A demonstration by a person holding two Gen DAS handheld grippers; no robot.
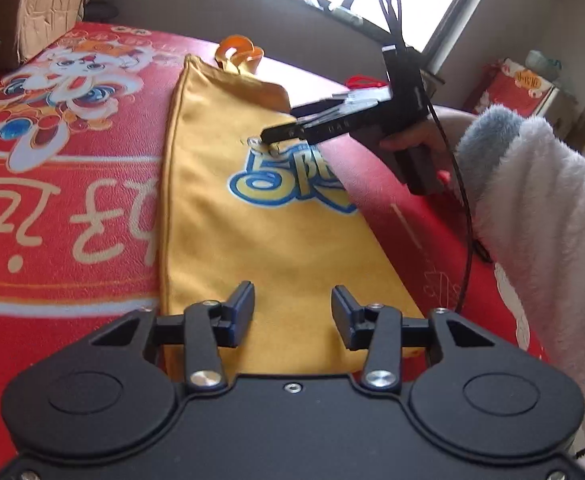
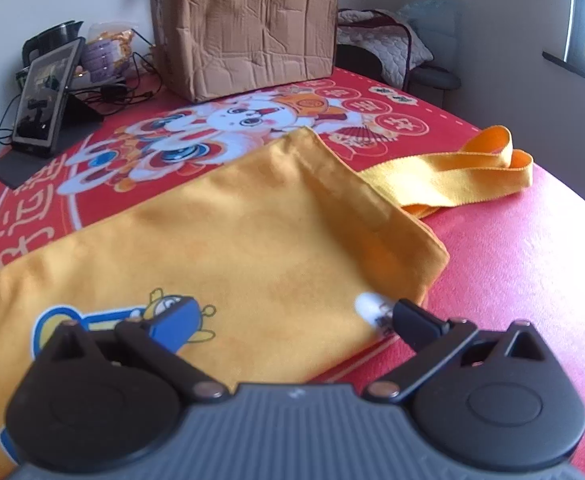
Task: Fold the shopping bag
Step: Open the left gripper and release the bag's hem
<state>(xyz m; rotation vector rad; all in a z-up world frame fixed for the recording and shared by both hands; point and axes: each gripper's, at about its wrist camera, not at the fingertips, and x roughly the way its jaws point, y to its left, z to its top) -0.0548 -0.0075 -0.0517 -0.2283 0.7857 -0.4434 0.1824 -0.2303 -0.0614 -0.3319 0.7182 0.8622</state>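
The left gripper (image 1: 292,312) hovers, jaws apart and empty, over the yellow bag (image 1: 252,208) lying flat on the red worktop (image 1: 72,220). The right gripper (image 2: 292,320), jaws wide and seemingly empty, sits mid-bag; whether it's already folded is unclear.

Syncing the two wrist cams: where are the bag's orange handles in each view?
Left wrist: the handles sit top centre, at the far end of the yellow bag.
Right wrist: the handles lie right of centre, trailing off the bag's mouth onto the red cloth.
Shared landmark: the cardboard box.
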